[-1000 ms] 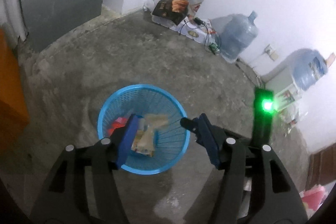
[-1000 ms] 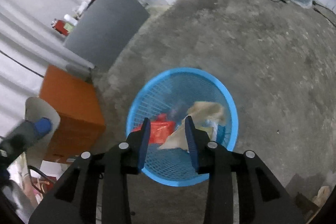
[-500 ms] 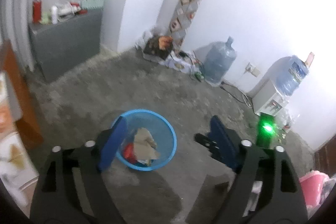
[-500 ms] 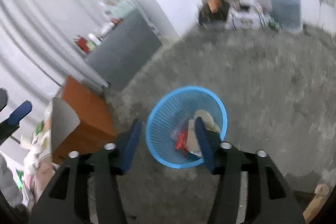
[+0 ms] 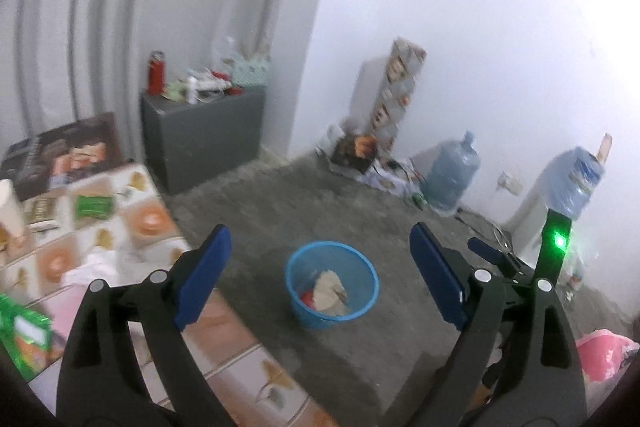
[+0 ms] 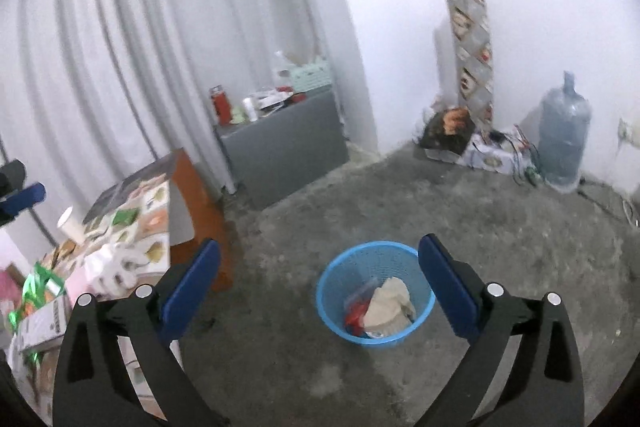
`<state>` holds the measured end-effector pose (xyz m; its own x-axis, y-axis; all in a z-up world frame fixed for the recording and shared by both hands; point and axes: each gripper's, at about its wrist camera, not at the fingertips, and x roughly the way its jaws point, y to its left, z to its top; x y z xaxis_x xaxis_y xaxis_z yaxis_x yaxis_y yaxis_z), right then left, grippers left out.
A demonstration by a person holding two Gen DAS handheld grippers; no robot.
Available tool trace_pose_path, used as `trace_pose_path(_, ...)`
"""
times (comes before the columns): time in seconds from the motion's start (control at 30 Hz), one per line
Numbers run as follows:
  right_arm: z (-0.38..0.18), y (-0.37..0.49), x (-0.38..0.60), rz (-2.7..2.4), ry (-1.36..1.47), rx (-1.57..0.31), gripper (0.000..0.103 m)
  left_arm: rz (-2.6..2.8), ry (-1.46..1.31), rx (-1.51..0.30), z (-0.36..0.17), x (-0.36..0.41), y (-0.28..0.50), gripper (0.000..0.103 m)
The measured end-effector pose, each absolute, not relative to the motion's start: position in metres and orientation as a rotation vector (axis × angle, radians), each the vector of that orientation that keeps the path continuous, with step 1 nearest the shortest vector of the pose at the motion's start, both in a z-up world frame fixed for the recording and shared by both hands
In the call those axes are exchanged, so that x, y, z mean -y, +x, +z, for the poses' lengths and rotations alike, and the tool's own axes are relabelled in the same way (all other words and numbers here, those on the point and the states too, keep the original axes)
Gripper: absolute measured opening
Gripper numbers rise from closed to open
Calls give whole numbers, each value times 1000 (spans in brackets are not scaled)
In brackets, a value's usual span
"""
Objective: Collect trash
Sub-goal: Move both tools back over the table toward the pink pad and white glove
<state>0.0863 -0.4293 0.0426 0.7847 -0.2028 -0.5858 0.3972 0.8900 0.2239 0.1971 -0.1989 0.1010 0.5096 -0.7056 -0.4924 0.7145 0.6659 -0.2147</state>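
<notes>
Trash [image 6: 386,305] is seen lying in the basket [image 6: 332,311] on the floor, both the left gripper [image 5: 320,267] and right gripper [image 6: 318,277] are opening with nothing between the jaws, and more litter [image 5: 94,207] appears left on the table [image 5: 224,323].

- One blue basket [image 6: 375,293] on the floor, holding one beige crumpled paper [image 6: 390,305] and one red wrapper [image 6: 354,315].
- Two big water bottles: one [image 5: 452,173] standing on the far floor, one [image 5: 576,183] at the far right.
- One grey cabinet [image 6: 282,147] far left.
- One red flask [image 6: 221,105] on it.
- One paper cup [image 6: 71,227] on the near left table [image 6: 158,215].
- Two grippers, each with two blue pads.
</notes>
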Motion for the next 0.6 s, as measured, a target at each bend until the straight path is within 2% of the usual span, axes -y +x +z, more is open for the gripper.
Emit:
trace_pose_path(0.27,69,99,370,-177,287,-596,96,-656,-112,-528,131,100,179,87)
trace_pose_path(0.6,64,135,333,116,422,-698,96,-467,-185,-522,135,1,175,87)
